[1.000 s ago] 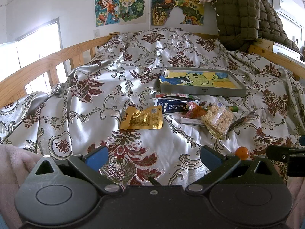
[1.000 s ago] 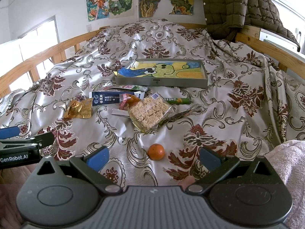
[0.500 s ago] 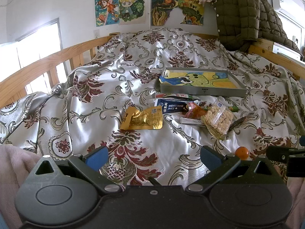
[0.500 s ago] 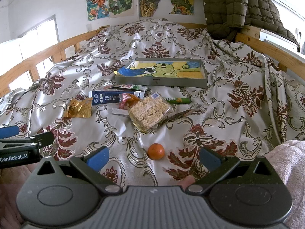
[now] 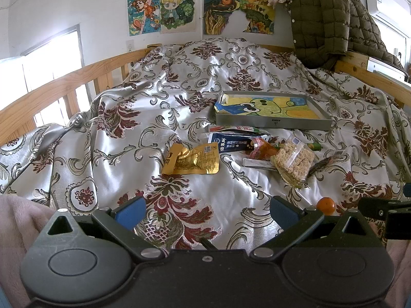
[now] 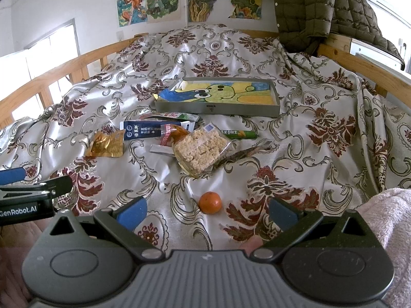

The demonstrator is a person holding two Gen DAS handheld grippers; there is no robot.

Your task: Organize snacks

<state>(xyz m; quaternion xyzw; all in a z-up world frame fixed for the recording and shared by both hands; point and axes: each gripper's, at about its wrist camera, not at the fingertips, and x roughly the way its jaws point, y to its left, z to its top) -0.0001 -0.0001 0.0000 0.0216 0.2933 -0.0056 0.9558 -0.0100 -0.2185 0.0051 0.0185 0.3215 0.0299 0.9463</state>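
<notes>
My left gripper (image 5: 205, 209) hangs low over the bed (image 5: 128, 133), its jaws spread wide with nothing between them but patterned satin. Ahead of it lies the gold foil pouch (image 5: 191, 159), a little apart from the rest. To its right sits the cluster — a dark blue carton (image 5: 232, 145) lying flat, an orange-red wrapper (image 5: 263, 150) against it, then the clear bag of puffed-rice cakes (image 5: 294, 159) resting on a flat silver packet (image 5: 257, 163). A green stick pack (image 6: 240, 134) lies just past the rice cakes, and a thin dark packet (image 6: 241, 154) slants out from under the bag's right side. Behind all of them stands the shallow grey tray (image 6: 218, 109), lined with a bright cartoon drawing and holding no snacks. My right gripper (image 6: 208, 210) also has its jaws spread, gripping nothing — the small mandarin (image 6: 210, 202) sits on the cover between their tips, touching neither. A pink fleece blanket (image 6: 385, 220) bunches at the far right.
</notes>
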